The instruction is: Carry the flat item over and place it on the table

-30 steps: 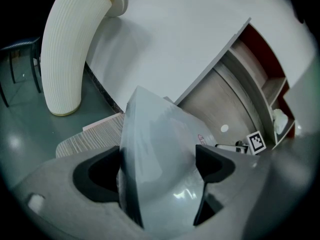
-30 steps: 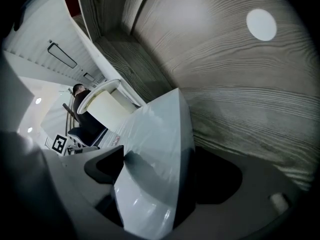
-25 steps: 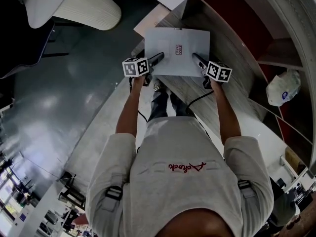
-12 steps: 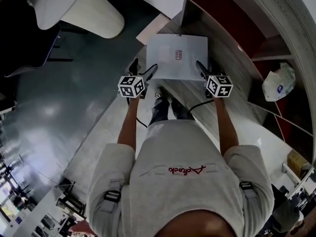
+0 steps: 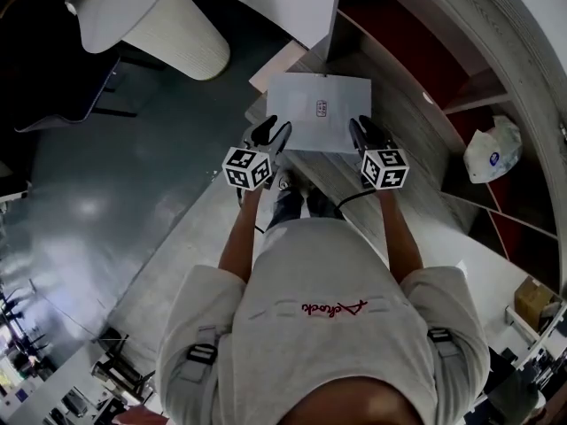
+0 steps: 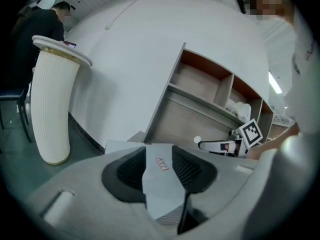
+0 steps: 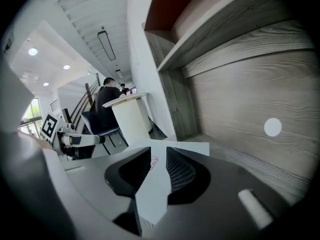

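The flat item carries one small red-printed label near its middle, too small for me to read. The red script across the person's grey shirt I cannot make out either.

The flat item, a pale grey sheet, sits over a wood-grain ledge that curves along a white wall. Behind the ledge are open shelves, and a white bag lies in one of them. To the left there is glossy dark floor and a ribbed white pedestal.

My left tongs have just been closing and now stand narrow, the pads pressed on the sheet's left edge. My right tongs have done the same on the right edge. Each gripper view shows the sheet running straight out between its own ridged pads, so the flat item hangs level between the two pairs of tongs.
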Action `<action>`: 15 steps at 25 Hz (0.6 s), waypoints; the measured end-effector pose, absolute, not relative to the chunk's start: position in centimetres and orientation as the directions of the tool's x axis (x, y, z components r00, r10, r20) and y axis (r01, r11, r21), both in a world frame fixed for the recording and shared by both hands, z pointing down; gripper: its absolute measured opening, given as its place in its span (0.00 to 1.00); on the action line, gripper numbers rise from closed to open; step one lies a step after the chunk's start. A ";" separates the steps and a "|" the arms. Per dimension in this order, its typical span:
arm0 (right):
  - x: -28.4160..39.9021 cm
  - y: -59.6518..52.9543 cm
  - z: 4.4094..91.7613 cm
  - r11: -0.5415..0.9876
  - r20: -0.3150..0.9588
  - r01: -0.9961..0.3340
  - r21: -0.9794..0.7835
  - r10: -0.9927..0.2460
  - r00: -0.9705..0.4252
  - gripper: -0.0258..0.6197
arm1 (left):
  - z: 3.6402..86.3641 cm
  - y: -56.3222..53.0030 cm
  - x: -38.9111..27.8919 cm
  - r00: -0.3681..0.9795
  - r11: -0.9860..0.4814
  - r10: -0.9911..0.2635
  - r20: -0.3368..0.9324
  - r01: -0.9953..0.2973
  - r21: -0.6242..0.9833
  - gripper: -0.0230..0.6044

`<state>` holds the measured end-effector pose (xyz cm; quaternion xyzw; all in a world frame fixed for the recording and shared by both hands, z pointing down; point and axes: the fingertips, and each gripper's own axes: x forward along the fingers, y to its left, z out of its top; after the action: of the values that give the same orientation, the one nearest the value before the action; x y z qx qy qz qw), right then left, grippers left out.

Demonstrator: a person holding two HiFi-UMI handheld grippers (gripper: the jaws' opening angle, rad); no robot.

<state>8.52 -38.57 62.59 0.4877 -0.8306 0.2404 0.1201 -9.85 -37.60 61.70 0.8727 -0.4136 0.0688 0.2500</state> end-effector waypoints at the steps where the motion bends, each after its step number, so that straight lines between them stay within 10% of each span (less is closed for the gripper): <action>1: 8.5 -38.5 62.3 0.412 0.428 -0.867 -0.282 -0.755 -0.497 0.19 | 61.5 -37.5 -9.6 0.649 -0.537 -0.690 0.321 -0.756 0.374 0.27; 6: 8.4 -38.3 60.7 0.418 0.395 -0.867 -0.269 -0.774 -0.496 0.06 | 59.7 -37.1 -9.3 0.635 -0.543 -0.715 0.293 -0.768 0.341 0.06; 15: 9.0 -36.9 55.8 0.484 0.283 -0.847 -0.220 -0.799 -0.530 0.05 | 55.1 -35.8 -8.4 0.593 -0.530 -0.775 0.221 -0.799 0.285 0.04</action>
<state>8.96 -36.90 55.76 0.4794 -0.8585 0.1679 0.0713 -8.36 -35.83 55.10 0.8740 -0.4501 0.0334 0.1803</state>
